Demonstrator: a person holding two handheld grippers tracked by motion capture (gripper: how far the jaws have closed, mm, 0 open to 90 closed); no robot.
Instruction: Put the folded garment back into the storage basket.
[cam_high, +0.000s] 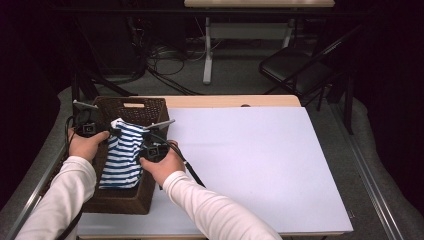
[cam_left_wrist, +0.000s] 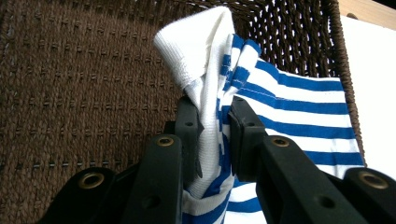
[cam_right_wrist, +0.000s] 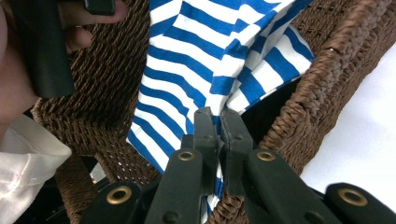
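A blue-and-white striped garment (cam_high: 121, 155) hangs over a dark brown wicker basket (cam_high: 127, 200) at the table's left side. My left gripper (cam_high: 114, 131) is shut on the garment's white ribbed collar (cam_left_wrist: 196, 51) at its upper left; the cloth (cam_left_wrist: 299, 107) bunches between the jaws. My right gripper (cam_high: 142, 143) is shut on the garment's right edge (cam_right_wrist: 187, 70), just above the basket's right rim (cam_right_wrist: 299, 112). In the left gripper view the gripper (cam_left_wrist: 214, 121) pinches a thick fold; in the right gripper view the gripper (cam_right_wrist: 217, 116) pinches a thin fold.
The basket rests on a white board (cam_high: 250, 165) that covers a wooden table (cam_high: 230, 101). A folding chair (cam_high: 300, 67) and a table leg (cam_high: 207, 55) with floor cables stand beyond. The person's other hand (cam_right_wrist: 28, 60) shows at the left of the right gripper view.
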